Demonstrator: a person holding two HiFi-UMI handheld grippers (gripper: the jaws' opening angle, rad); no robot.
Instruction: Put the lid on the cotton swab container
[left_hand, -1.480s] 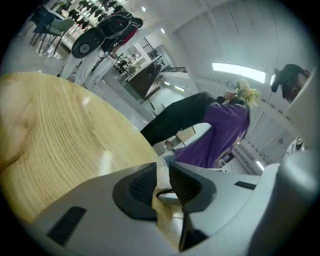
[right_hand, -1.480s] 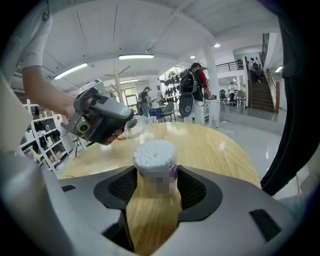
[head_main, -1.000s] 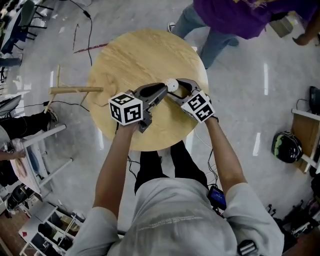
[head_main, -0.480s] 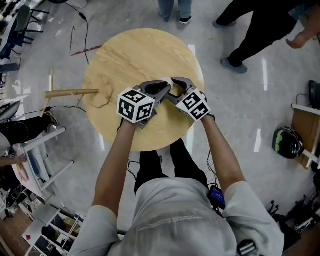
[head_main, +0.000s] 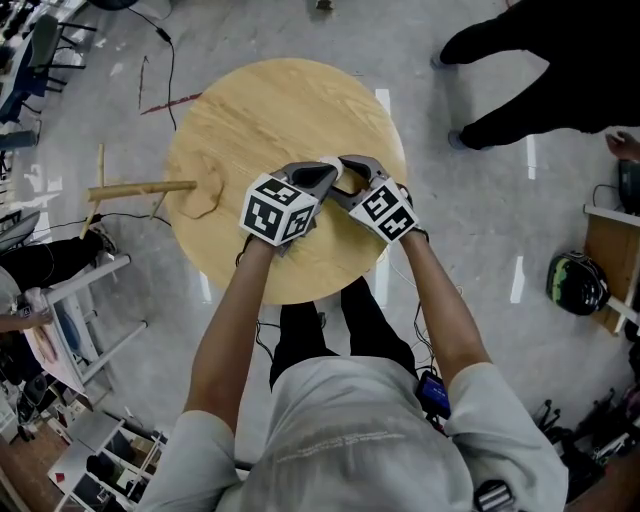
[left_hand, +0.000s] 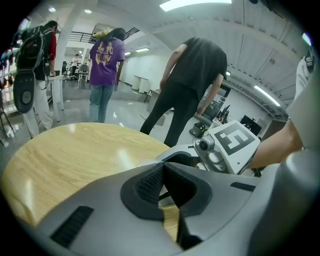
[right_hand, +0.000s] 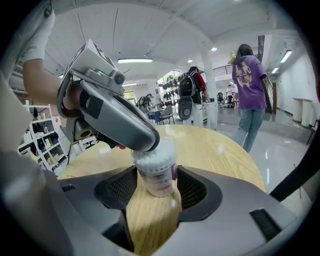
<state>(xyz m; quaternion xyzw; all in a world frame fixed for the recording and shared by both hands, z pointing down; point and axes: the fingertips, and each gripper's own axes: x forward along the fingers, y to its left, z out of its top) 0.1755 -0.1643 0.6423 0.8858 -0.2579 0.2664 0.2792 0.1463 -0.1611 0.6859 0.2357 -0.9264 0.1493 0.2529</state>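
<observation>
Upright on the round pale wooden table (head_main: 250, 110), toward its near right part: the small clear plastic cotton swab container with a purple label (right_hand: 156, 174). Clamped at the sides by the ribbed pads of the right gripper (right_hand: 156, 192), which points down at a slant and grips low on the body.

Above it, the left gripper (right_hand: 144, 141), reaching in from the left. Jaws just closed fully together, with nothing between them. Closed tip resting on the container's top, on what looks like the translucent plastic lid (right_hand: 168, 146). Hard to tell from here whether that lid is pressed fully home or only sitting on the rim.

Judged from this, the step in hand: seating the lid.

- Keep the right grip firm and still, so that the container cannot tip or slide on the smooth wood.
- Press straight down along the container's upright axis, not along the left gripper's slant; a slanted push tends to lever the top toward the far side.
- Press near the lid's middle or, failing that, work around the rim, so that one edge does not pop up as the other goes down.
- Avoid squeezing harder with the right pads; thin plastic probably bows, and an oval rim resists a round lid.
- Check the seam all round before lifting the left tip away.
- Open the right jaws only once the container stands steady.
</observation>
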